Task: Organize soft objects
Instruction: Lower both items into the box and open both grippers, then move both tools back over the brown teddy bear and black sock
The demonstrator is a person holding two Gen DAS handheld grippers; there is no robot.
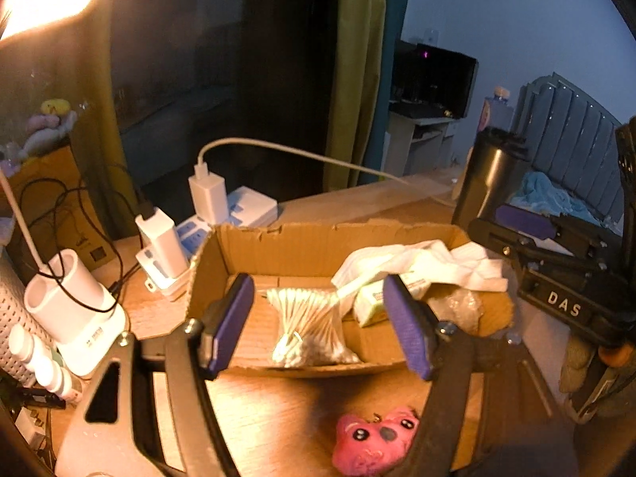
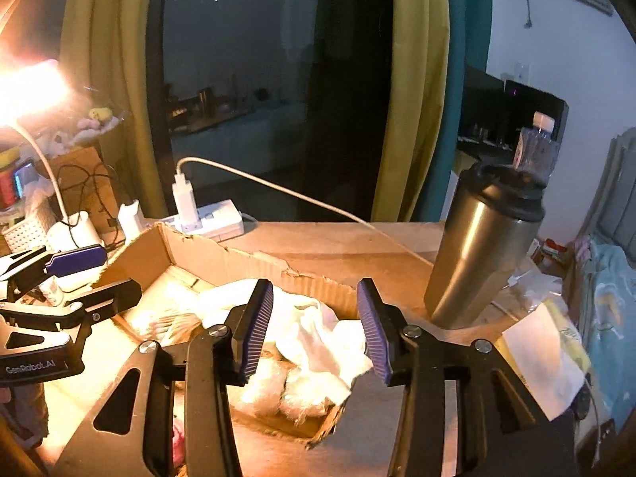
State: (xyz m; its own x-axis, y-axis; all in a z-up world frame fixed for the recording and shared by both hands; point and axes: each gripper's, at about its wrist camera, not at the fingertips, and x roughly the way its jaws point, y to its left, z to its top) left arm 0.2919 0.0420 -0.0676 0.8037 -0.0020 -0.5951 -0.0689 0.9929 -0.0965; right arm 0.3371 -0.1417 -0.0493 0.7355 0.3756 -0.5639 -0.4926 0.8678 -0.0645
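Observation:
An open cardboard box (image 1: 286, 246) stands on the wooden desk. Inside lie a bag of cotton swabs (image 1: 306, 326), a small tissue pack (image 1: 369, 302), a clear plastic bag (image 1: 457, 306) and a white cloth (image 1: 429, 266) draped over the right wall. My left gripper (image 1: 318, 322) is open and empty, just above the box's near edge. A pink plush toy (image 1: 373, 441) lies on the desk below it. My right gripper (image 2: 314, 326) is open and empty over the white cloth (image 2: 318, 326) at the box's right end. The left gripper (image 2: 71, 274) also shows in the right wrist view.
A steel tumbler (image 2: 481, 254) stands right of the box (image 2: 206, 254). A power strip with chargers (image 1: 206, 214) and a white cable (image 1: 318, 159) sit behind. A white holder (image 1: 75, 306) and small bottles (image 1: 43, 365) are at left. A white paper (image 2: 540, 353) lies at right.

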